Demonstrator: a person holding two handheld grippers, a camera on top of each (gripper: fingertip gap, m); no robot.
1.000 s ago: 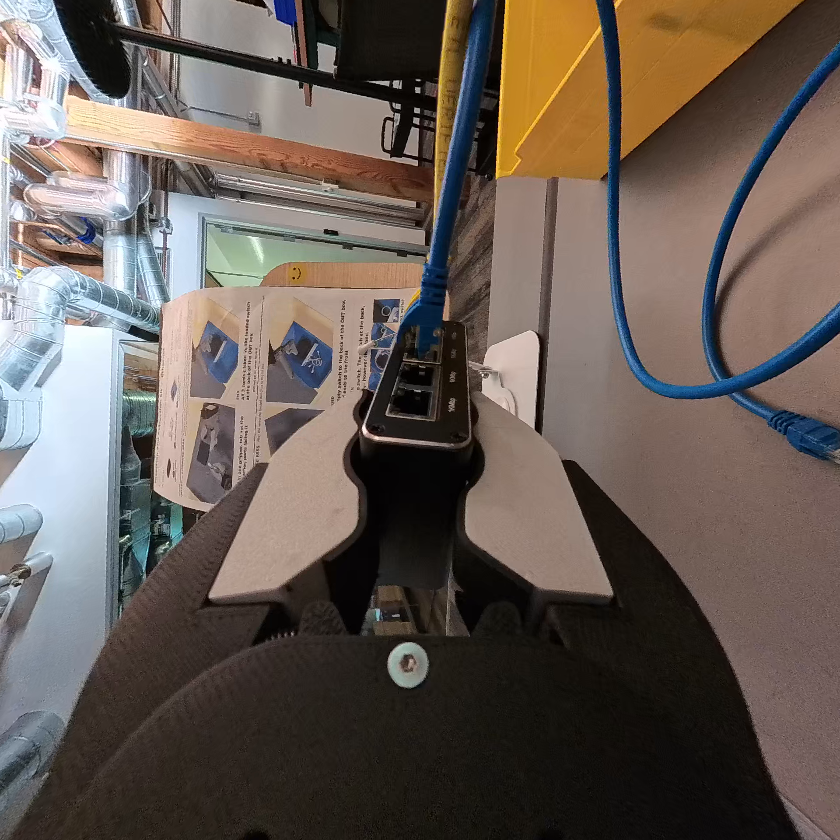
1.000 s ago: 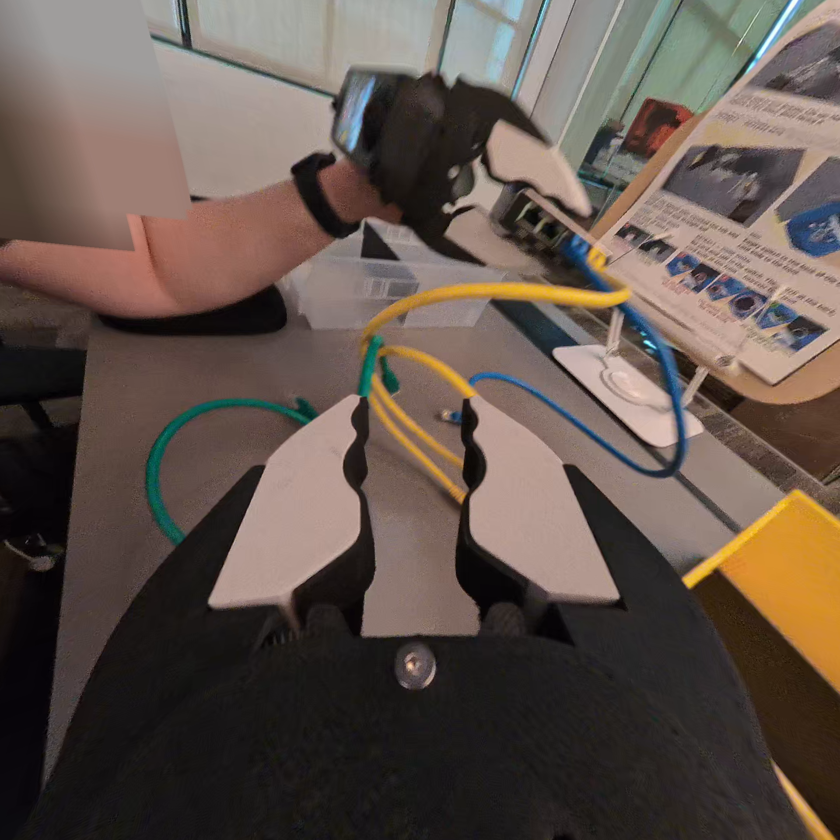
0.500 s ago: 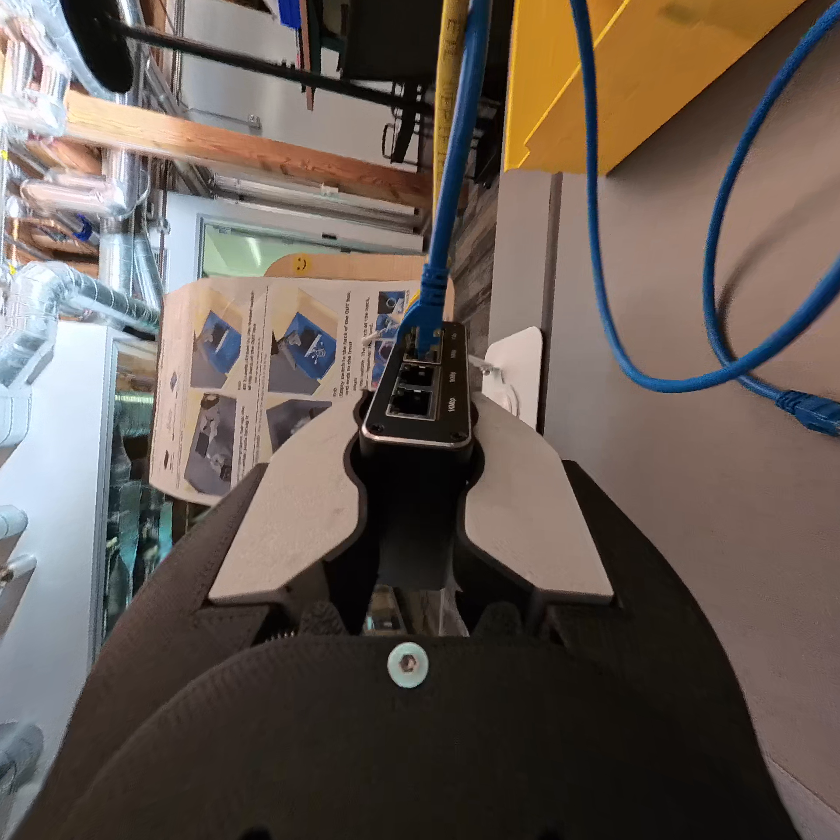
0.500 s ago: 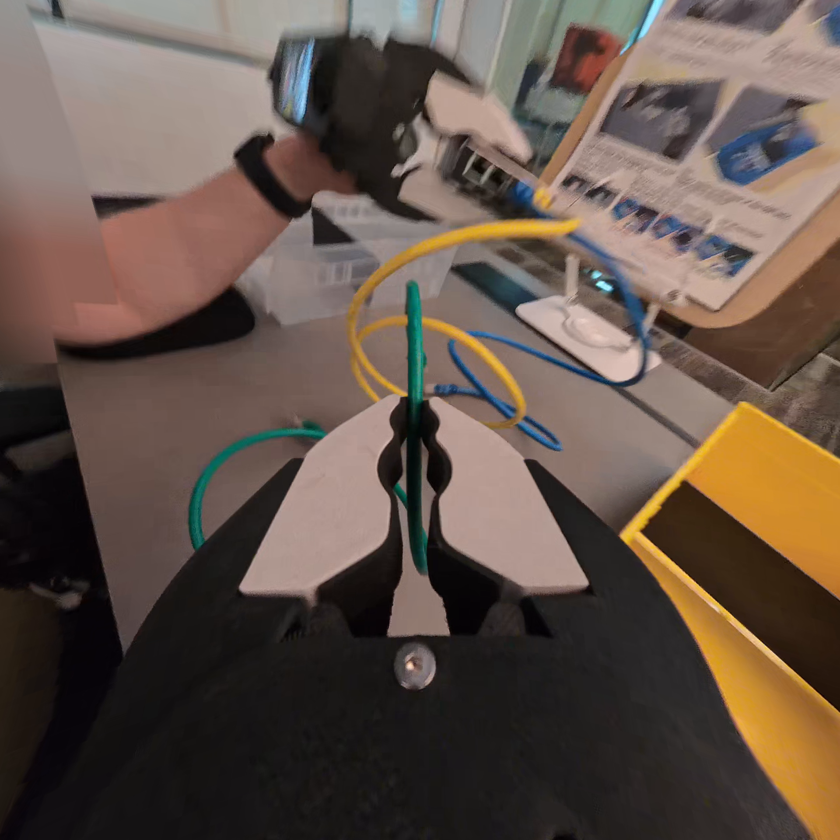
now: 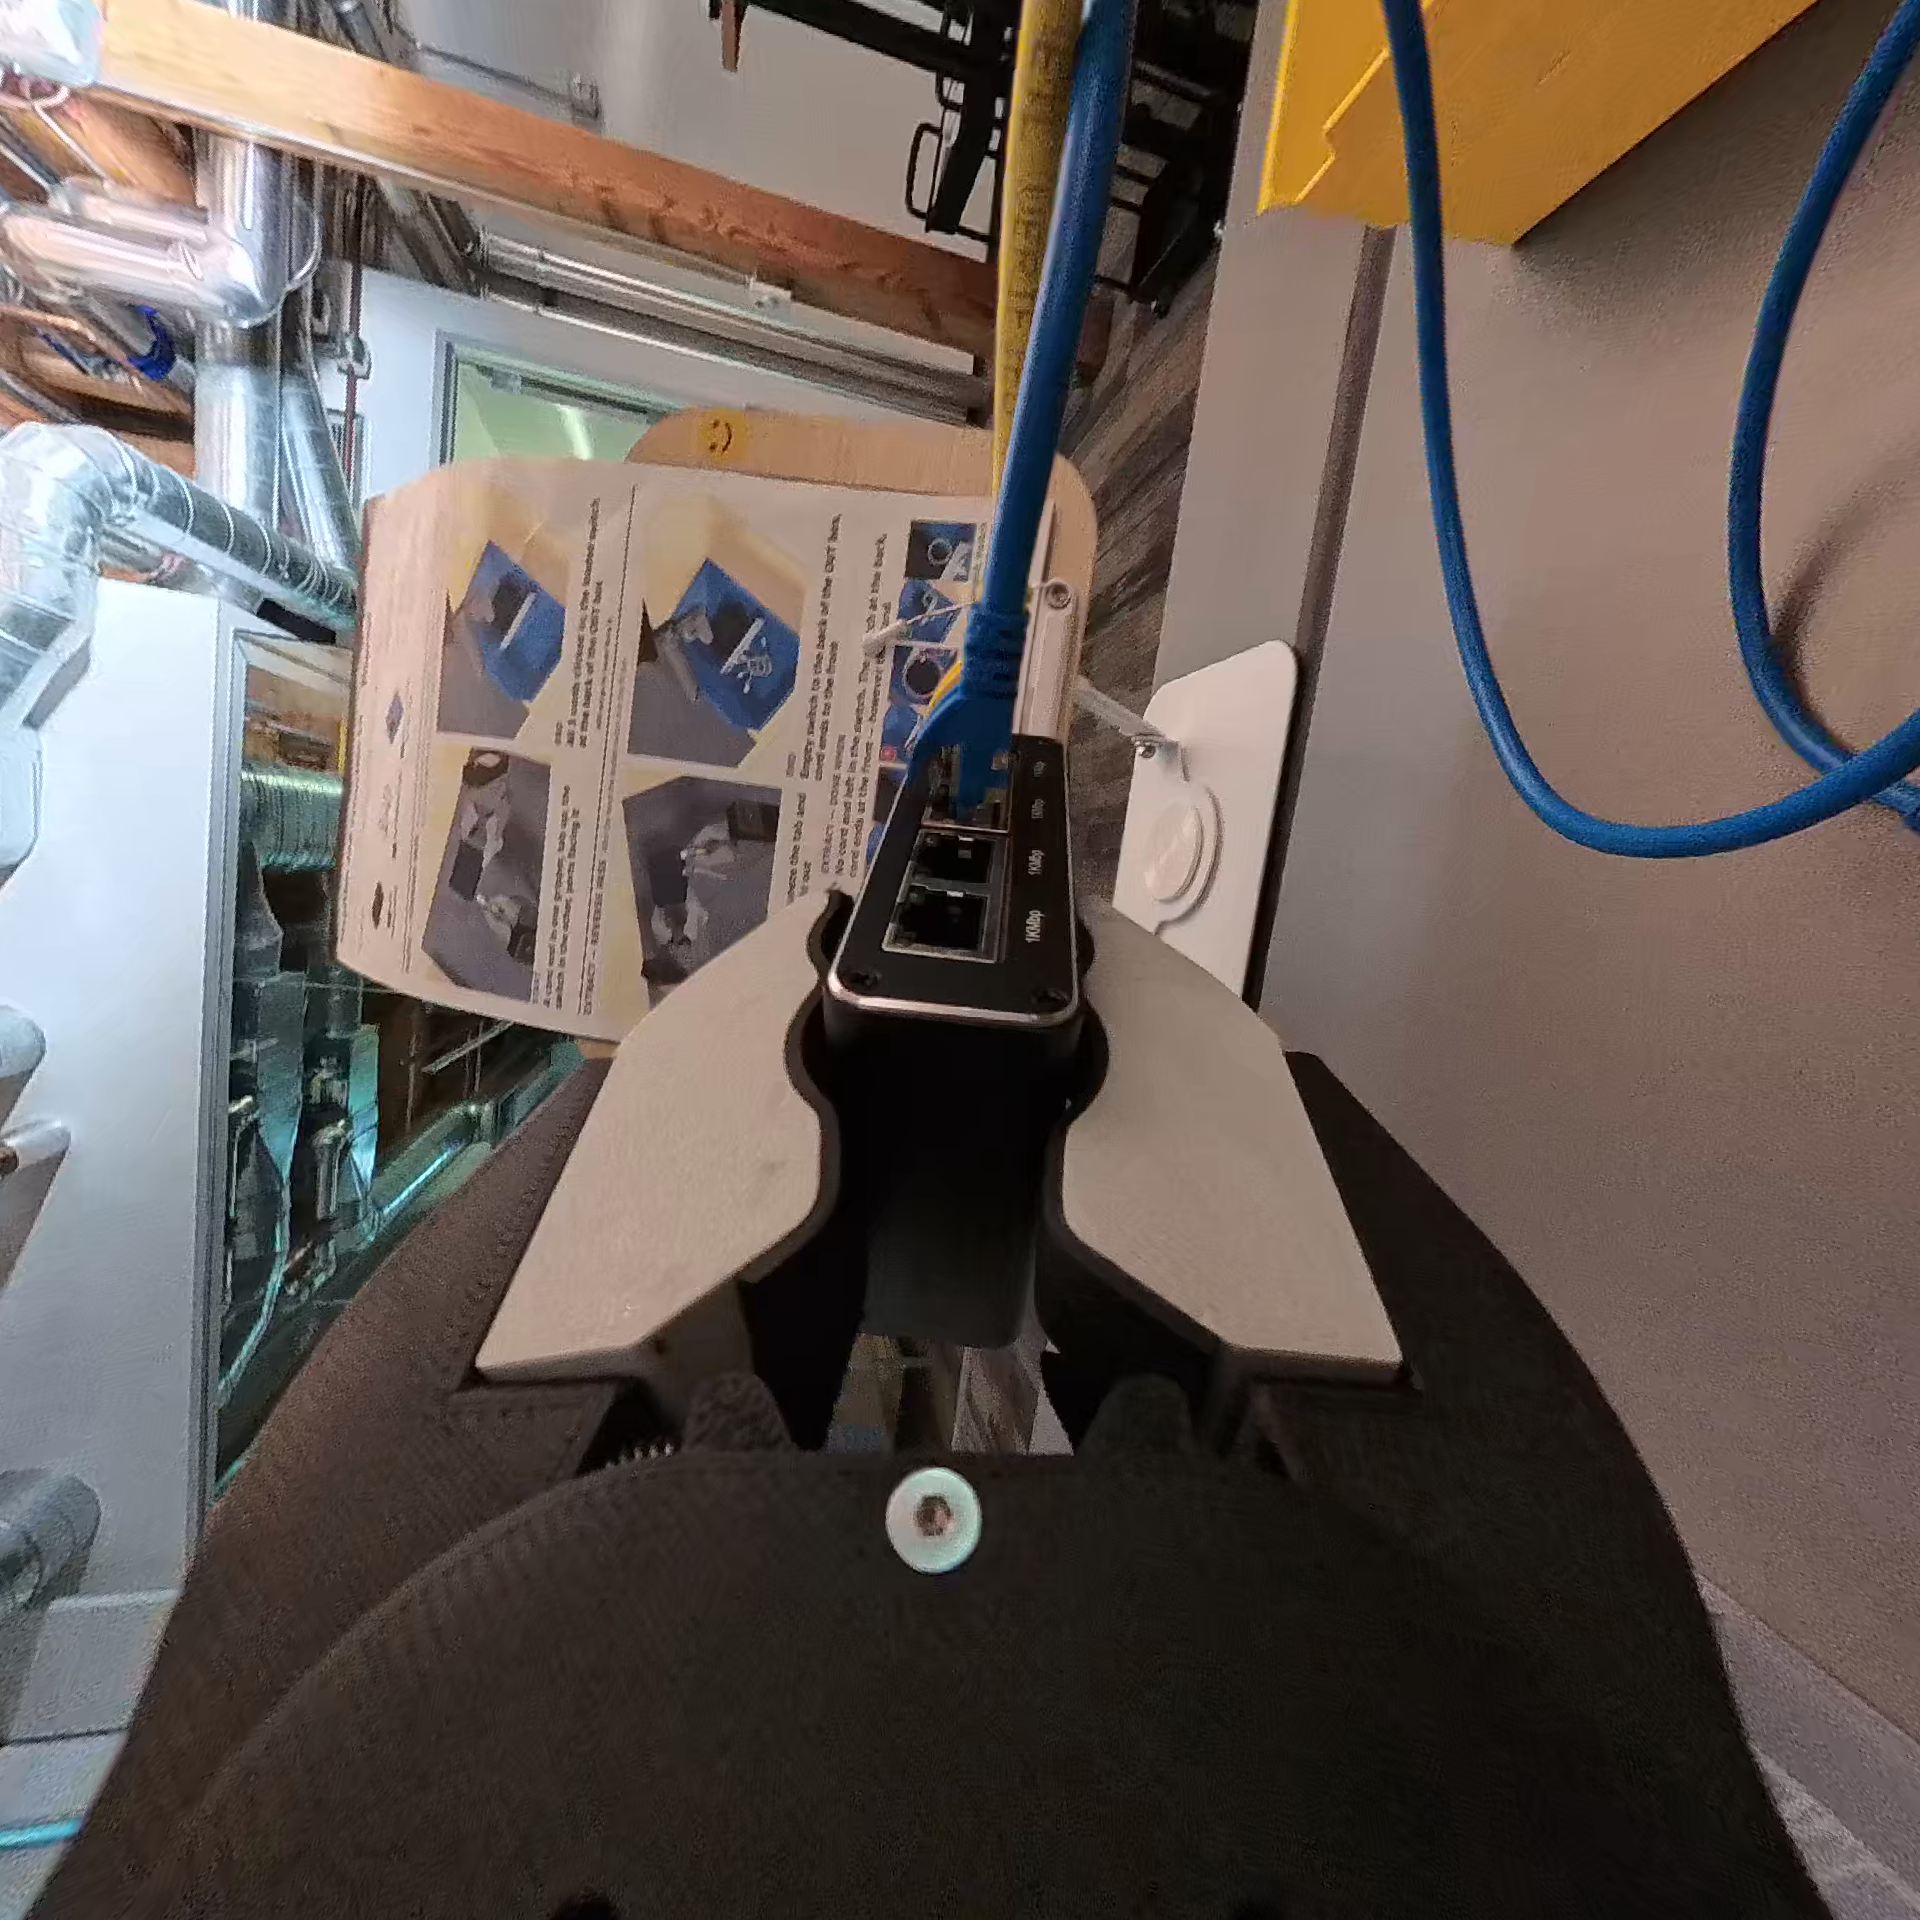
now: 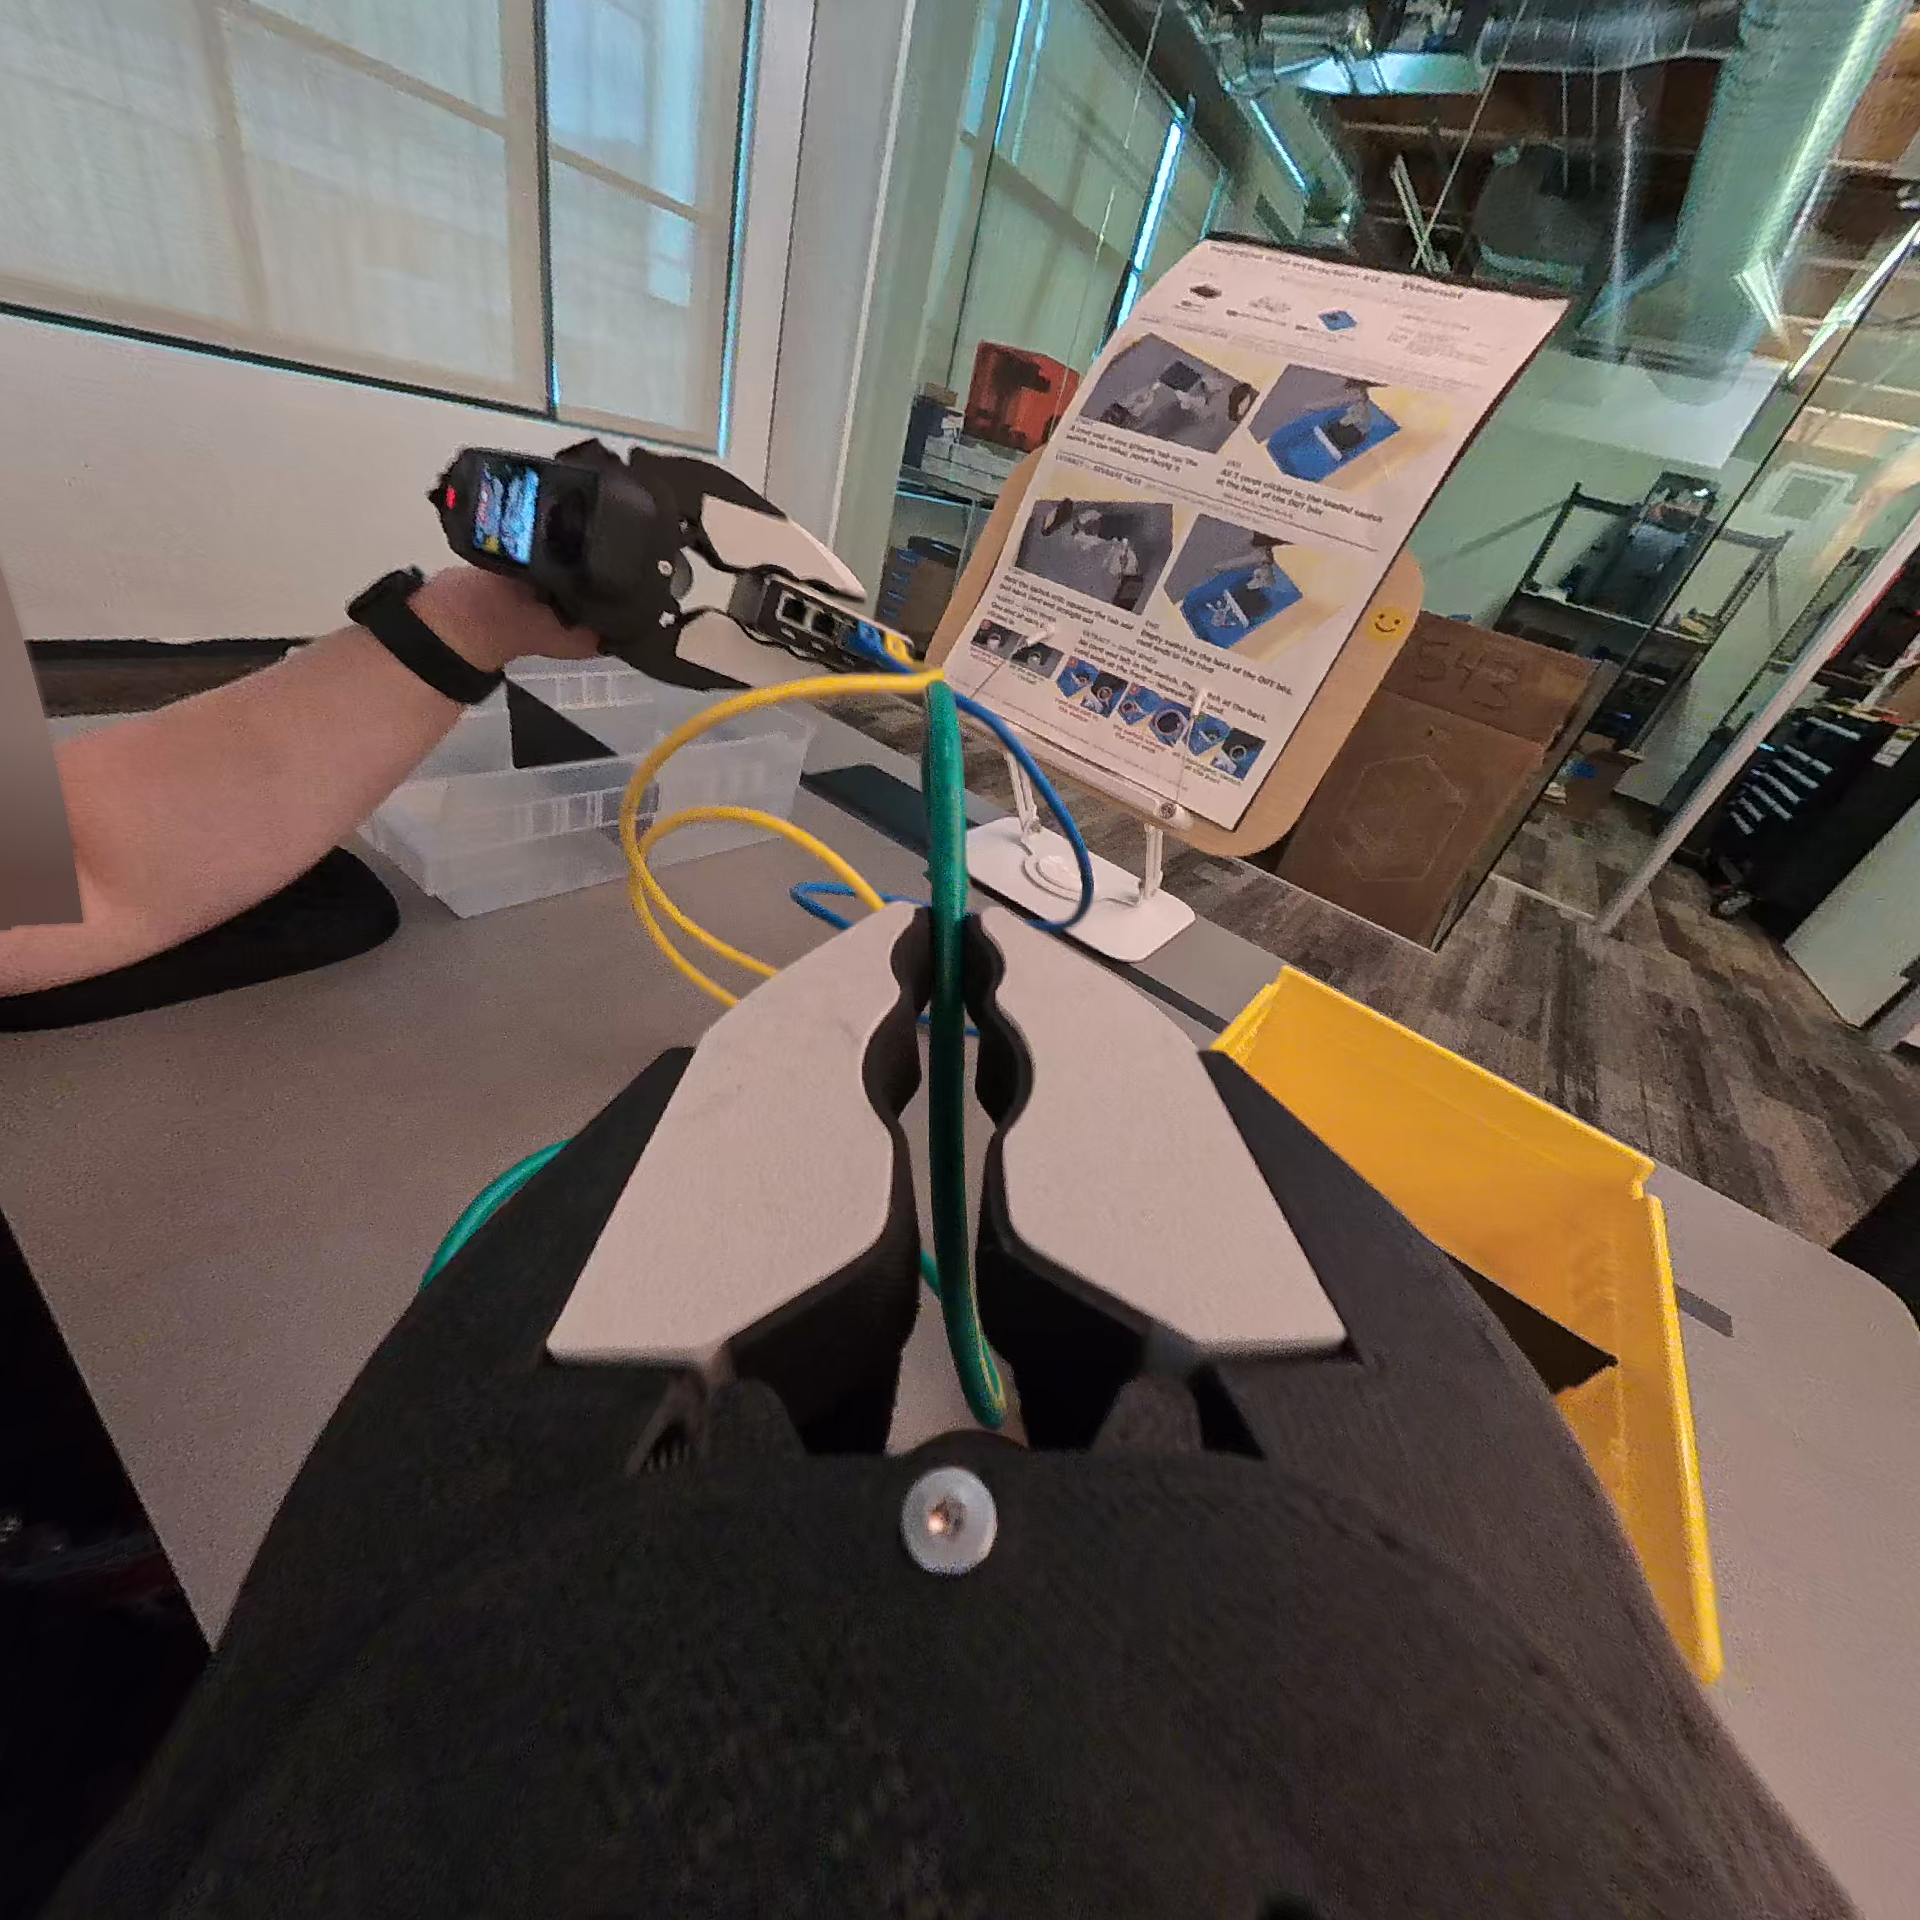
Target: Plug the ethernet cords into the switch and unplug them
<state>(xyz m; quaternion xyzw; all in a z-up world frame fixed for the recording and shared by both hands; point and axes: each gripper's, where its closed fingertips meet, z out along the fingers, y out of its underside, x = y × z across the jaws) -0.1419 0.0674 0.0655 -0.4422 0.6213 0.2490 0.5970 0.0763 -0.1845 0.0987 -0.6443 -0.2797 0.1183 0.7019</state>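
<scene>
Left gripper (image 5: 951,997) clamped on the switch (image 5: 961,894), held up far-left | my right gripper (image 6: 951,997) pinches the green cord (image 6: 948,831), standing upright | free ports (image 5: 940,920) beside blue plug (image 5: 982,727) face right | cord must tip left.

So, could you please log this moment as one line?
left gripper: shut on black metal switch | right gripper: shut on green ethernet cord | blue cord: plugged

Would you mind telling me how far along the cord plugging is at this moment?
Done: the blue cord sits in the switch, and the yellow cord appears to. In hand: left tongs grip the switch; right tongs pinch the green cord. Left: two near ports are empty; then unplugging.
</scene>
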